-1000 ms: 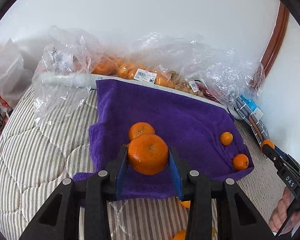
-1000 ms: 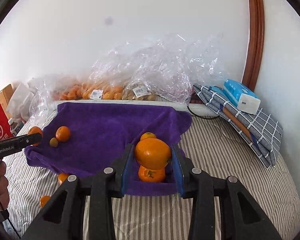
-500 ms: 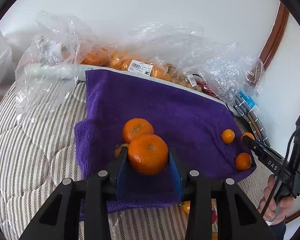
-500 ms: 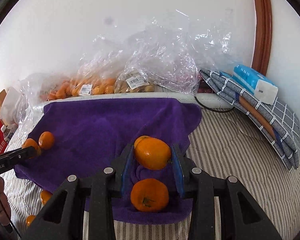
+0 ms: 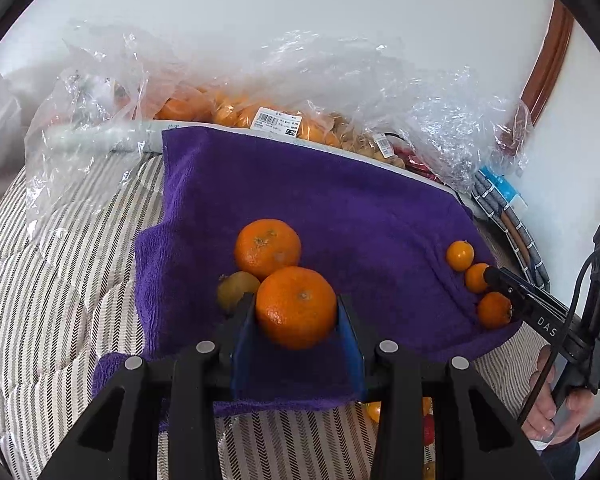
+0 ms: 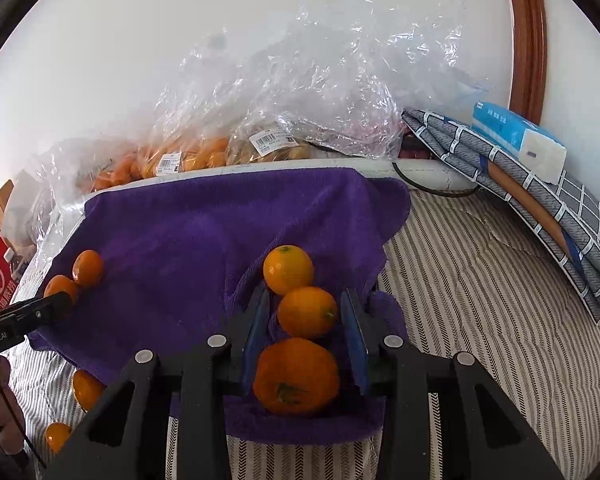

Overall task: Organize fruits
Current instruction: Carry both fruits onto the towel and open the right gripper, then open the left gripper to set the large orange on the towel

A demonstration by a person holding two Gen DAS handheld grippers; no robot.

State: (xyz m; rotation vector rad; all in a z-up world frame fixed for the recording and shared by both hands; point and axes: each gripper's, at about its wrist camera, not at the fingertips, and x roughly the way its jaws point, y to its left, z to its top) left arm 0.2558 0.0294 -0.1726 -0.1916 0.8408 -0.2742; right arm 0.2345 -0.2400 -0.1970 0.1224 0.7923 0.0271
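Striped bed (image 5: 60,280) under a purple towel (image 5: 340,208), likely spread to stop fruit rolling. Left hand-held gripper (image 5: 296,312) clamped on a mandarin (image 5: 296,306) above the left cluster — probably for grouping. Right hand-held gripper (image 6: 306,314) narrow around a small orange (image 6: 307,312) beside two others; grip unclear.

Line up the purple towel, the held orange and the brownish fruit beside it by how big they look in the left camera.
1. purple towel
2. held orange, though it sits nearest the camera, between the jaws
3. brownish fruit, partly hidden

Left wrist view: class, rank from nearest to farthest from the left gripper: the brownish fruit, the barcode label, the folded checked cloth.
From the left gripper:
1. Brownish fruit, just left of its jaws.
2. Folded checked cloth, far right.
3. Barcode label, at the back, on the bags.
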